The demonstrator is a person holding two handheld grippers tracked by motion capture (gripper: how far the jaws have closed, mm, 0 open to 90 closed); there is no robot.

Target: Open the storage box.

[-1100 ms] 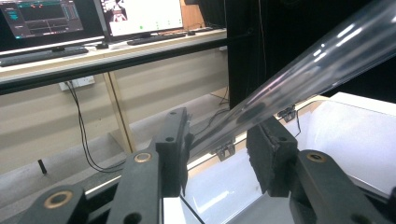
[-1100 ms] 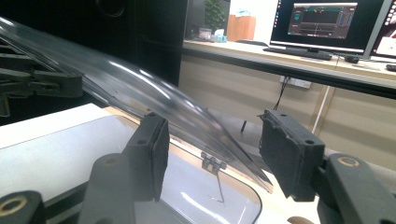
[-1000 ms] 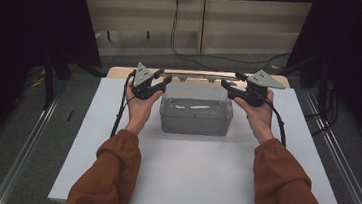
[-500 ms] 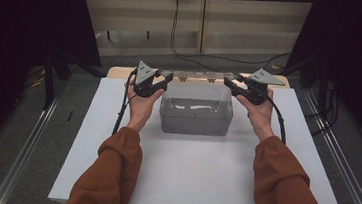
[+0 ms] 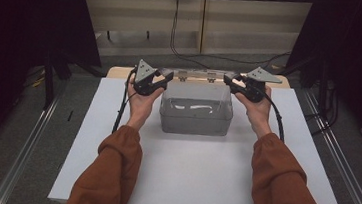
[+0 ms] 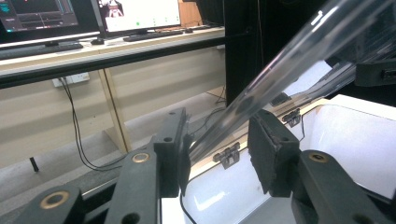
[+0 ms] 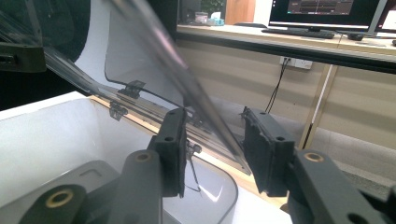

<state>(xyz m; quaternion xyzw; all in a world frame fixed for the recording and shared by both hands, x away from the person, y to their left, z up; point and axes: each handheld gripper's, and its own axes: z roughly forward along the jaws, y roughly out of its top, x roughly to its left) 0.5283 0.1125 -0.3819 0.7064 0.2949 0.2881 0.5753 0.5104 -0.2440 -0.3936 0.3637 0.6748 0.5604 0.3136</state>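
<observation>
Both claws, your left gripper (image 5: 167,75) and right gripper (image 5: 230,79), stand open around the raised clear lid (image 6: 299,51) without pinching it, so the box (image 5: 196,114) mid-table seems opened, lid not yet released.

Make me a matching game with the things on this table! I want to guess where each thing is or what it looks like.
Things:
1. clear plastic hinged lid
2. grey plastic box
3. left gripper
4. white rectangular table top

Descriptions:
A. lies flat under the box
B. tilted up, between open fingers at both ends
C. at the lid's left end
D. stands open in the middle

Pairs: 1-B, 2-D, 3-C, 4-A
</observation>
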